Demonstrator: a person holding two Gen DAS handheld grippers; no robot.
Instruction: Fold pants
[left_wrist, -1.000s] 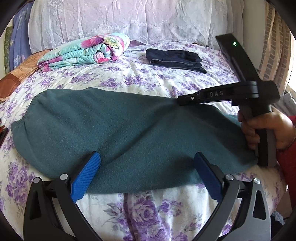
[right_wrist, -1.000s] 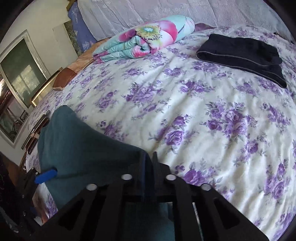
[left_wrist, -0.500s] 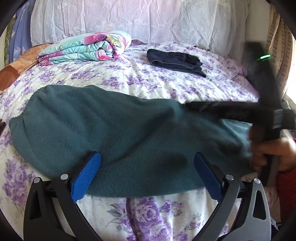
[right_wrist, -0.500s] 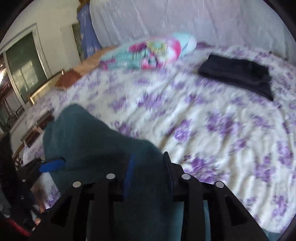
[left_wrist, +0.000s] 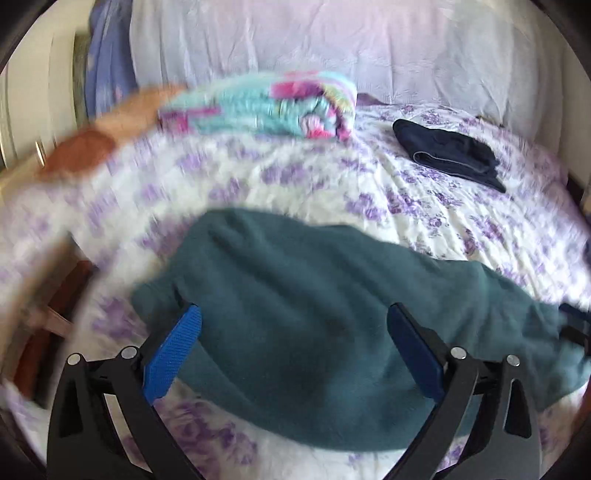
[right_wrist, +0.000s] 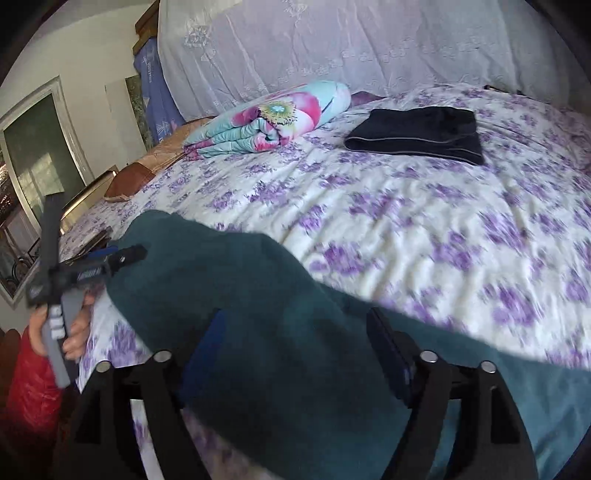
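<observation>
Teal fleece pants (left_wrist: 314, 295) lie folded lengthwise across the near side of the flowered bed (left_wrist: 424, 221). My left gripper (left_wrist: 293, 350) hovers open over their near edge, and its blue pads (left_wrist: 173, 354) do not press the cloth. In the right wrist view the pants (right_wrist: 240, 295) run under my right gripper (right_wrist: 297, 350). Its jaws are opening wide, with the cloth lying loose between them and out of the pads' grip. A hand in a red sleeve (right_wrist: 33, 373) holds the left gripper (right_wrist: 122, 258) at the pants' far left end.
A folded dark garment (right_wrist: 417, 133) and a rolled flowered quilt (right_wrist: 273, 114) lie toward the head of the bed, before white lace-covered pillows (right_wrist: 332, 48). A brown cushion (left_wrist: 81, 155) and wooden furniture (left_wrist: 48, 325) are at the bed's left edge.
My right gripper, shut on the pants' edge a second ago, has let go and spread wide while pulling back. My left gripper stayed open and swung left, toward the pants' left end.
</observation>
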